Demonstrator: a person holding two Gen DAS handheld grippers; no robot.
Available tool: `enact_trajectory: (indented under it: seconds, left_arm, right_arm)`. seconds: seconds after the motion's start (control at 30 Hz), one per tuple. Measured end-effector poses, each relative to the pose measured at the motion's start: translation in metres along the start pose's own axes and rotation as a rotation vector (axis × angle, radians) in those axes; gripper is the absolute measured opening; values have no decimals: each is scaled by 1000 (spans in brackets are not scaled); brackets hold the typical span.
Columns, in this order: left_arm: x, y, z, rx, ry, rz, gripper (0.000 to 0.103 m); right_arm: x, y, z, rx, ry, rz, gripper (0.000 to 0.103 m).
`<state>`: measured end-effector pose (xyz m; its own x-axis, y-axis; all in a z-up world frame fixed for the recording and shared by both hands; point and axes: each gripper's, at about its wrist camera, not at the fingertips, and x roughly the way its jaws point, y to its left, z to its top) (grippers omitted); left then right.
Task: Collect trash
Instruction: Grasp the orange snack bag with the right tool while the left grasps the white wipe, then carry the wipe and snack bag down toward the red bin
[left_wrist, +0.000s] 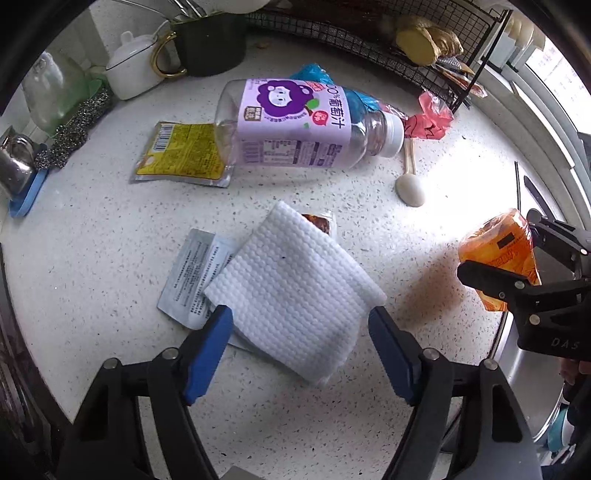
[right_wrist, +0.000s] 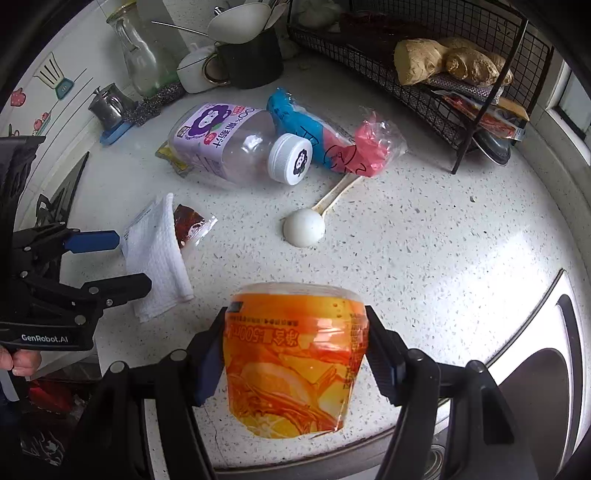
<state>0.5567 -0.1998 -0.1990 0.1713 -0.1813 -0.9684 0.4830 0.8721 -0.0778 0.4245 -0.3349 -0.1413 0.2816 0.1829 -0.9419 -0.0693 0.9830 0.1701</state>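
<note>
left tool (left_wrist: 301, 321) open over white cloth (left_wrist: 295, 291); right tool (left_wrist: 517, 258) grips orange wrapper (left_wrist: 498, 251)

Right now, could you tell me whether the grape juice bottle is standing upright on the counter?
No, the grape juice bottle lies on its side on the counter, white cap pointing sideways.

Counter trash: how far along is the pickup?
Early. Nothing visibly binned. In hand: right gripper is shut on the orange plastic cup. Left gripper is open around the white quilted cloth, not yet closed. Left on the counter: clear purple-label juice bottle, yellow foil sachet, white plastic spoon, blue-red plastic bag.
</note>
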Motion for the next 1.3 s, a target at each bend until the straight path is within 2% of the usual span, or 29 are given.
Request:
enact_trajectory:
  seconds: [0.03,0.1,0.13,0.23,0.3,0.4,0.5,0.87,1.3]
  left_arm:
    - [4,-2,0,6,11,0,65]
    - [13,-5,0,17,37,17,49]
    - [16,-6,0,21,41,24,45]
    - [15,-6,0,19,27,13,34]
    - [11,-2,0,-2,14,-11,19]
    - [10,2,-1,-10,15,-13,7]
    - [6,3,-4,-11,5,-13,6]
    - [-58,-1,-27,18,-87,-59,6]
    - [-122,-4,-93,46,-170,-94,6]
  right_arm:
    - [0,-1,0,3,1,1,64]
    - [-2,-3,-3,8,-1,2,65]
    - [0,-1,0,11,-1,1,65]
    - [1,2,2,18,-4,-4,65]
    - [2,2,3,20,-1,-1,65]
    - [4,3,2,27,6,2,65]
    - [5,5,1,32,12,5,65]
    - [-15,23,-2,24,-14,1,65]
    - [-57,66,-34,36,-63,-14,65]
